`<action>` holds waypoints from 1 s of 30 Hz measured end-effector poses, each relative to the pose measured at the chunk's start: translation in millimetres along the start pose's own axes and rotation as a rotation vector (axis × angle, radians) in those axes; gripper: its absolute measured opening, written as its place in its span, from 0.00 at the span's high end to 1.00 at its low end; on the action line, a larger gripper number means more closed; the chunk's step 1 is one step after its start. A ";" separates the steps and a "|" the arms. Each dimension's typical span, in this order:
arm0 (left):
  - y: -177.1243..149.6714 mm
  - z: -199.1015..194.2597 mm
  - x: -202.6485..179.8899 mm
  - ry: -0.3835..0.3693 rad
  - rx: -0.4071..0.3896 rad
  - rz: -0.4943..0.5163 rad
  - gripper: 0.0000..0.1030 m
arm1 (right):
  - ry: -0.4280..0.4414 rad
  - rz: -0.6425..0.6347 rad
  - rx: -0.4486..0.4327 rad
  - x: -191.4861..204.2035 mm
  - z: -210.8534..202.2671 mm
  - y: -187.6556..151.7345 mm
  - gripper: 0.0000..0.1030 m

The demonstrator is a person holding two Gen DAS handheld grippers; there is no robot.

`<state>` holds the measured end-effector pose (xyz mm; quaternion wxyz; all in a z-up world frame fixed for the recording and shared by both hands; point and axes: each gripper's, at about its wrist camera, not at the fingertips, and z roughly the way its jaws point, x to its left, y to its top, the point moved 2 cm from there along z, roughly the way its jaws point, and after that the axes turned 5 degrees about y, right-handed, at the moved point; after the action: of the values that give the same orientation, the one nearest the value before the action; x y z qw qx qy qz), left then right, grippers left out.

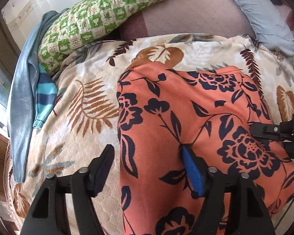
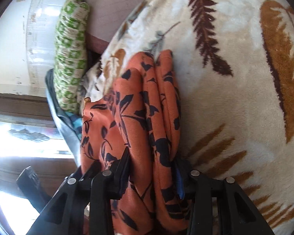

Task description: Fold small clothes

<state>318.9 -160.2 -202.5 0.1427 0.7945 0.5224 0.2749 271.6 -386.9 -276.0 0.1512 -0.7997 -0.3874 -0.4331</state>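
An orange garment with a navy flower print [image 1: 196, 117] lies folded on a cream leaf-print blanket [image 1: 84, 101]. My left gripper [image 1: 148, 165] stands open over the garment's left edge. Its blue-padded finger [image 1: 191, 174] rests on the cloth, and the other finger hangs over the bare blanket. In the right wrist view, thick folds of the orange garment [image 2: 147, 101] fill the gap of my right gripper [image 2: 151, 164] and touch both pads. The right gripper's black finger [image 1: 272, 130] also shows at the garment's right edge.
A green checked pillow [image 1: 100, 17] lies at the back left. Beside it are a grey-blue garment [image 1: 21, 98] and a blue striped one [image 1: 46, 96]. A pale blue pillow [image 1: 264, 13] sits at the back right. The bed's left edge drops towards a bright window.
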 end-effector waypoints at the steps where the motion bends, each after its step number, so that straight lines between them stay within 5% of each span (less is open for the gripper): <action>1: 0.6 -2.6 1.0 0.015 -0.008 0.000 0.22 | -0.002 0.004 0.004 1.0 -0.3 1.3 0.49; 6: 9.1 -36.7 8.5 0.106 -0.087 0.023 0.22 | -0.144 -0.185 -0.059 32.9 -12.5 2.4 0.46; 18: 4.0 -206.4 55.3 0.185 -0.388 -0.025 0.15 | -0.130 -0.512 -0.360 111.4 -104.7 -66.5 0.46; 30: -43.2 -305.7 89.6 0.176 -0.462 -0.116 0.15 | -0.146 -0.645 -0.478 158.1 -184.1 -177.4 0.44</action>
<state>134.4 -79.4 48.1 0.2902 0.6824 0.5008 0.4464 83.8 -299.9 -58.0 -0.2103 -0.6783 -0.5167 -0.4782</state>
